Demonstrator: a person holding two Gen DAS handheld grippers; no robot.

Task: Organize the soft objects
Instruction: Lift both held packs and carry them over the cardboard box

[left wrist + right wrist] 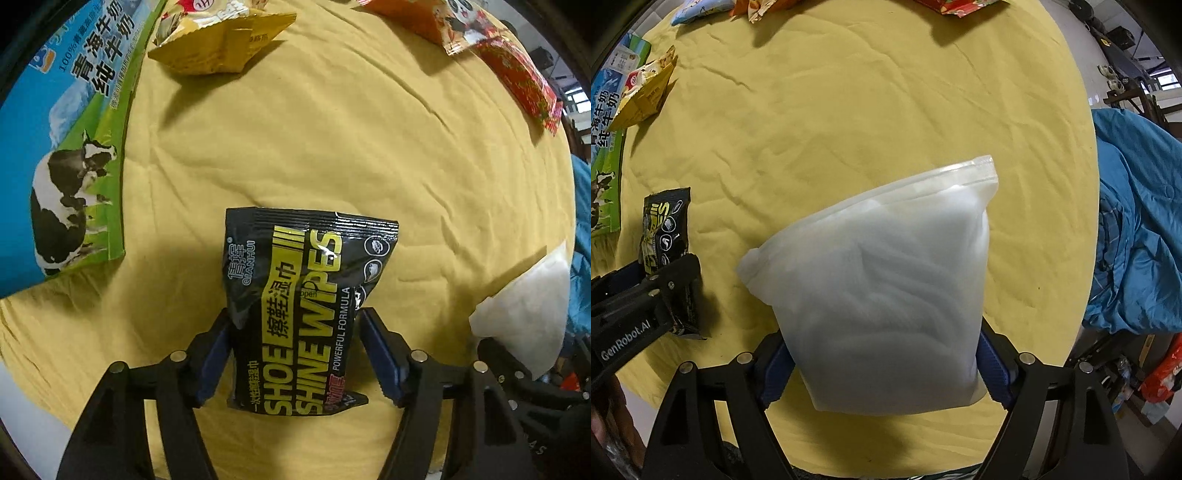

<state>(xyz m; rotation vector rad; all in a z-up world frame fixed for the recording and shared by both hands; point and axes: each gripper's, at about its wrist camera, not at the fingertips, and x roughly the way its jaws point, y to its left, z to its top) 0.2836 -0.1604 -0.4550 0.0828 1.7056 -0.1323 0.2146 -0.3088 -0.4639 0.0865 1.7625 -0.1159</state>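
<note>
The right gripper (pixel 884 363) clamps a frosted white zip bag (pixel 879 291) between its blue-padded fingers (pixel 995 363), gripping the bag's near end while its sealed zip edge points far and to the right, over the yellow cloth (pixel 849 110). At the left edge the left gripper (pixel 646 280) grips a black shoe wipes pack (pixel 666 236). Further left lies a milk carton box (pixel 605 155), with a yellow snack packet (pixel 646 94) just beside it. More packets sit along the far edge. A blue garment (pixel 1137 229) is heaped to the right, off the cloth.
</note>
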